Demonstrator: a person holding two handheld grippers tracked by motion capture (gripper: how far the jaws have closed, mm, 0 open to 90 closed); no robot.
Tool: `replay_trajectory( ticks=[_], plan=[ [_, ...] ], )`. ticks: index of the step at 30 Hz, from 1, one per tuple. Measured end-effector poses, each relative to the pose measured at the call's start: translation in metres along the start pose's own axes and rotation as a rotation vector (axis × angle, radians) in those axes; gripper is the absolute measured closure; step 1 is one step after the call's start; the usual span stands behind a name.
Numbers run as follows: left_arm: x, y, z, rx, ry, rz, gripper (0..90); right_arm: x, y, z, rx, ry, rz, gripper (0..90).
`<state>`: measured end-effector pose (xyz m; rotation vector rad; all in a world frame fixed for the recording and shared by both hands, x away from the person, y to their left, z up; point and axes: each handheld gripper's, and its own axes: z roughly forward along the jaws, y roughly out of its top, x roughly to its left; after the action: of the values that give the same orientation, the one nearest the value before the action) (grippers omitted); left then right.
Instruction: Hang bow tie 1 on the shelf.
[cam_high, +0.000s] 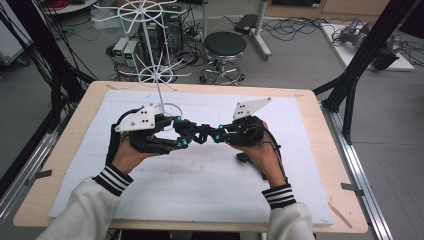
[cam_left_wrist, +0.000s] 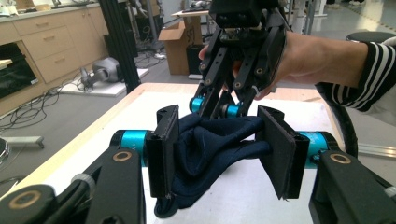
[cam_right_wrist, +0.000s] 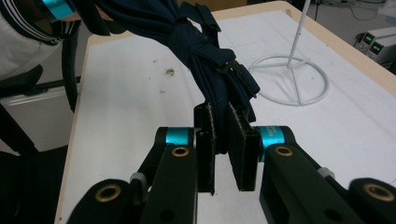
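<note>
My right gripper (cam_right_wrist: 223, 140) is clamped on the dark cloth (cam_right_wrist: 210, 70), which stretches straight ahead (lifted off the surface) into my left gripper (cam_left_wrist: 219, 149), whose half-closed pads bracket its bunched end.

white rack (cam_high: 159, 75) behind, foam mat (cam_high: 210, 185) bare

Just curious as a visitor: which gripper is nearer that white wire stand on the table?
Left. The left gripper sits just in front of the white wire stand's ring base; the right gripper, clamped on the dark blue cloth, is farther along to its side.
</note>
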<state>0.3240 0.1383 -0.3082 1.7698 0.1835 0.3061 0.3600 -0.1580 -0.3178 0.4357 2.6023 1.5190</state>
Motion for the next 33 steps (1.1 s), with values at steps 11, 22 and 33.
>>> replay_trajectory(
  ticks=[11,22,33],
  plan=[
    [-0.001,-0.001,-0.004,0.022,0.041,0.002,76.7,0.002,0.001,0.001,-0.006,0.015,0.005,82.2],
    [-0.001,0.000,-0.007,0.024,0.065,-0.001,82.0,0.002,0.001,0.003,-0.021,0.023,0.003,81.2],
    [-0.001,0.000,-0.012,0.000,0.076,-0.015,82.5,0.003,0.000,0.005,-0.081,-0.097,0.033,22.6]
  ],
)
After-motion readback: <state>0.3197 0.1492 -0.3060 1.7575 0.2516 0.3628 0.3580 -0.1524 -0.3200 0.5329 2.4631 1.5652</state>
